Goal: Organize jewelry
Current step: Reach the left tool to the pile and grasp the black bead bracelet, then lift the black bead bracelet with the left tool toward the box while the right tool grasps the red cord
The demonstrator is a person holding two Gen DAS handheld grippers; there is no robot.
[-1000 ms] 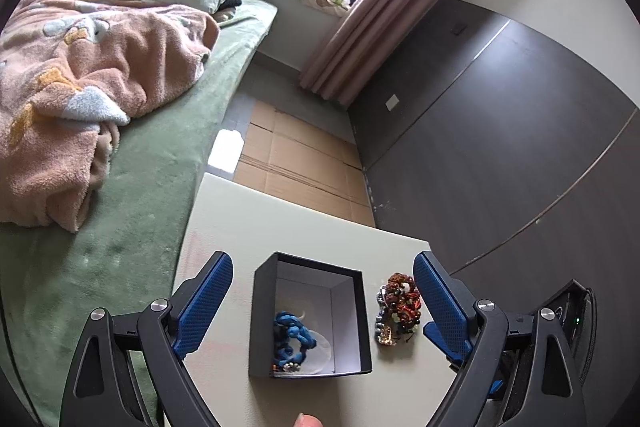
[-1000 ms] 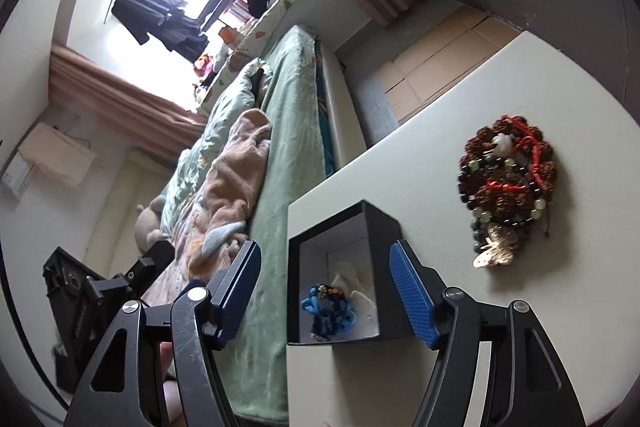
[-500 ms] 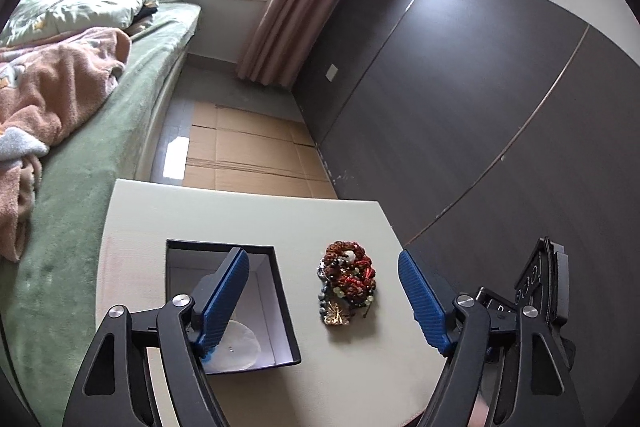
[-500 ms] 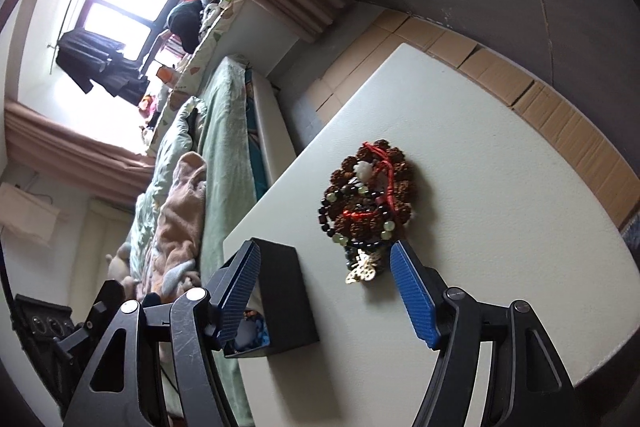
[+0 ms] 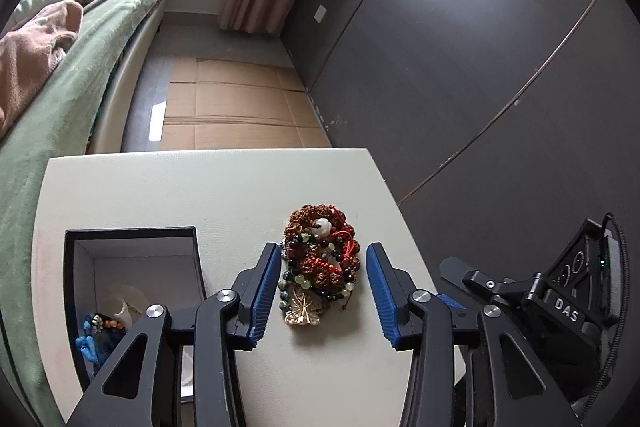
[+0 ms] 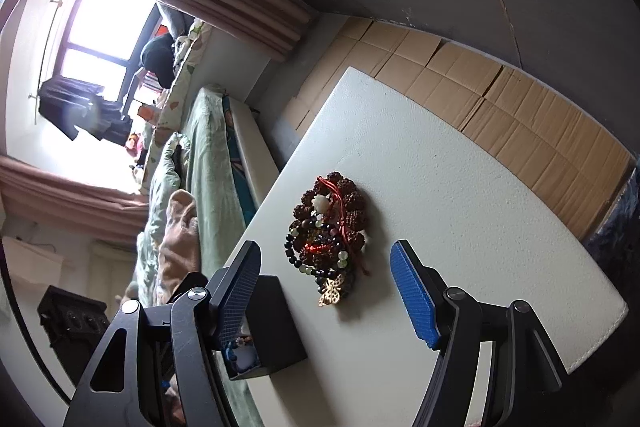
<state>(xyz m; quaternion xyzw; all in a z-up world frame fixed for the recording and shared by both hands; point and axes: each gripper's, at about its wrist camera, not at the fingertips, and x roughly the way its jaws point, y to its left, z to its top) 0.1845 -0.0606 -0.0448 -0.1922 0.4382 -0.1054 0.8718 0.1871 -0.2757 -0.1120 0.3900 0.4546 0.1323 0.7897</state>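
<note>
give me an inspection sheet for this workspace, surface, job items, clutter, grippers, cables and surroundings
Surface: pale table, matte, beside a bed.
Job's things: bead bracelet pile with a gold butterfly charm lies loose on the table; open black box to its left already holds blue jewelry.
Clutter: nothing seen.
Grippers: left gripper open, fingers either side of the pile, not touching it; right gripper open, aimed at the same pile.
Cables: a black cable on the right gripper's body.
Surroundings: green bed, cardboard-covered floor, dark wall panels, curtained window.
</note>
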